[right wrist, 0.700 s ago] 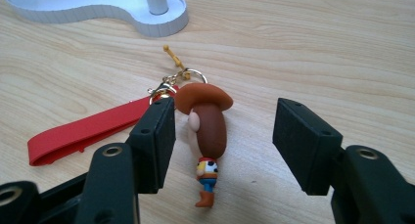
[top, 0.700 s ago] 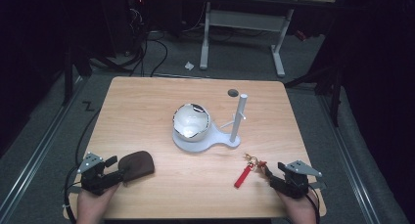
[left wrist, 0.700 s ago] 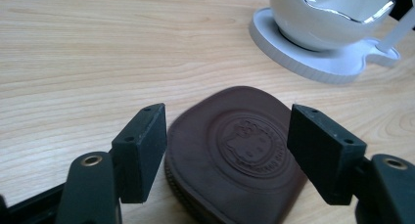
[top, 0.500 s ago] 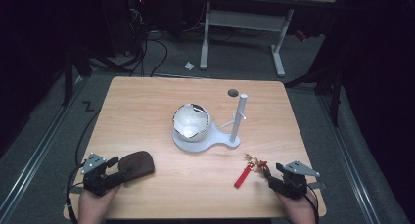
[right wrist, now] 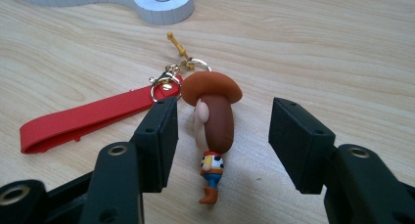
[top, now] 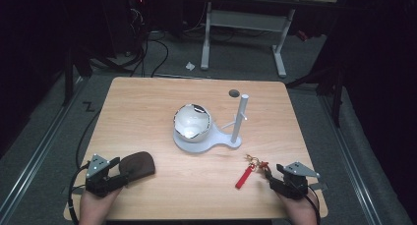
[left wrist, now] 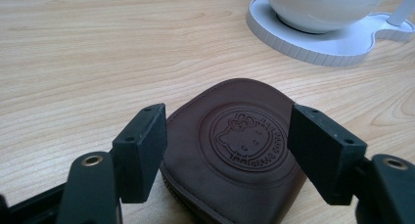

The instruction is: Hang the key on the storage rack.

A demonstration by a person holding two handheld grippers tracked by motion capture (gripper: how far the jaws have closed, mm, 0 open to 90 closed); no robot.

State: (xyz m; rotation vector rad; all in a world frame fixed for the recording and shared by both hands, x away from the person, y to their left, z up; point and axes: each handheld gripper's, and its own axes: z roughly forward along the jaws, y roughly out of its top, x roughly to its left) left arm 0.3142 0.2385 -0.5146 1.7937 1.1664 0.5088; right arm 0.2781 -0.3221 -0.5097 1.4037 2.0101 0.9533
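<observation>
**On the near table edge: one pouch, one keychain, two grippers**

At the left corner, one brown leather coin pouch (left wrist: 235, 150) lies flat between the spread jaws of the left gripper (left wrist: 227, 145); its embossed round seal shows a Hello Kitty face, lettering too small to read. The right gripper (right wrist: 222, 145), jaws released, straddles one cowboy-figure keychain (right wrist: 215, 121) with one red strap (right wrist: 83, 121). One white stand (top: 206, 139) carries one bowl (top: 193, 122) at mid-table.
</observation>
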